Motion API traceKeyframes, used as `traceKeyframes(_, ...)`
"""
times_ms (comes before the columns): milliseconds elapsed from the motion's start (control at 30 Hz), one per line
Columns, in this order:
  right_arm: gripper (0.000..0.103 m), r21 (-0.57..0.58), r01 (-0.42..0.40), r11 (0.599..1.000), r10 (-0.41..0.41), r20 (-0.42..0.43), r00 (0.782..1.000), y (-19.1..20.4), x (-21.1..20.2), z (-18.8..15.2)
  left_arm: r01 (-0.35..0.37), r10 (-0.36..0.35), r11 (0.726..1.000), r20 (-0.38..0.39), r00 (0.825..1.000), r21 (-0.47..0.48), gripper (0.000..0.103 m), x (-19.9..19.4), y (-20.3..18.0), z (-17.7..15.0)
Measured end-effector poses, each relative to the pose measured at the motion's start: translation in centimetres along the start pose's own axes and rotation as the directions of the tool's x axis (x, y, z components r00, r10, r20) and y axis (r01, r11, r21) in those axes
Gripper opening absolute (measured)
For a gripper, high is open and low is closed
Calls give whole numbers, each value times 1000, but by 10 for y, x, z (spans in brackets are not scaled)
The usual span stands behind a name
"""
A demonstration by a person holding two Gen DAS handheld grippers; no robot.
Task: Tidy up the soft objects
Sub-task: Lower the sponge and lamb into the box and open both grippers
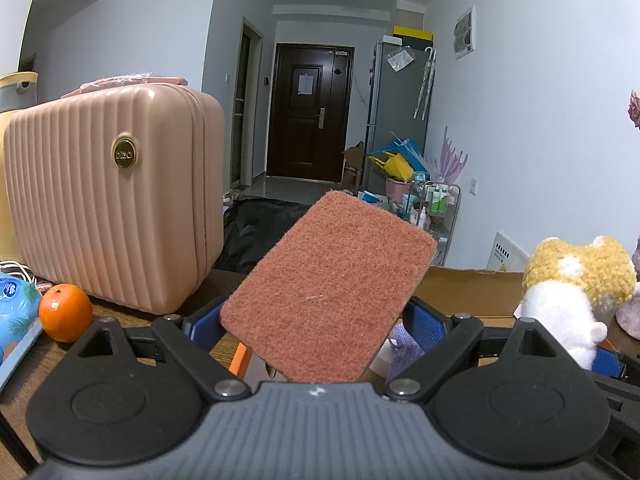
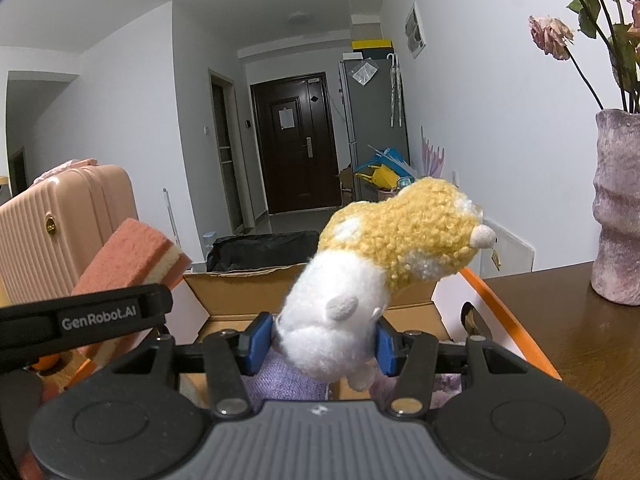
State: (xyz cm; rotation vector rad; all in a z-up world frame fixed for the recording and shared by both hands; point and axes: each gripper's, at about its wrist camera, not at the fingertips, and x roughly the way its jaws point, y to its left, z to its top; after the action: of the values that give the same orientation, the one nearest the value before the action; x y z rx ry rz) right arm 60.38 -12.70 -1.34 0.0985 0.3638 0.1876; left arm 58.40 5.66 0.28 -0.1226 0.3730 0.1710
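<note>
Both full: left hand-held gripper (image 1: 316,332) clamped the sponge (image 1: 328,292), right hand-held gripper (image 2: 318,344) the plush (image 2: 384,264); best released low over the box (image 2: 248,292) at twelve o'clock.

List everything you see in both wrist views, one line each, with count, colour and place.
sponge: one, rust-red top over a pale layer, held up in the left gripper
plush toy: one, yellow and white, held in the right gripper above the box
cardboard box: one, brown, open, on the table below both grippers
purple cloth: one, lilac, inside the box
suitcase: one, pink, ribbed, at left
orange: one, orange, beside the suitcase
vase: one, mauve, with dried flowers, right on the table
table: one, dark brown wood
left gripper: black, blue pads
right gripper: black, blue pads
</note>
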Motion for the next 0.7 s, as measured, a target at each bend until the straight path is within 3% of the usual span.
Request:
traceKeyframes(300, 54, 6, 8, 1000, -8, -16, 1000, -2, 4, 2, 3, -3, 1000, 12, 1000, 14, 94, -1, -2, -1)
traceKeyframes(467, 61, 7, 25, 1000, -24, -26, 999, -2, 9, 2, -3, 3, 1000, 18, 1000, -7, 103, -3, 1, -1)
traceKeyframes(533, 74, 5, 35, 999, -34, -27, 999, -2, 10, 3, -10, 10, 1000, 13, 1000, -23, 103, -2, 4, -1)
traceKeyframes(600, 95, 16, 42, 999, -41, -23, 999, -3, 11, 4, -16, 16, 999, 5, 1000, -41, 103, 0, 7, -1)
traceKeyframes(700, 103, 29, 48, 998, -48, -5, 999, -5, 10, 5, -23, 23, 998, -2, 1000, -63, 103, 2, 11, 0)
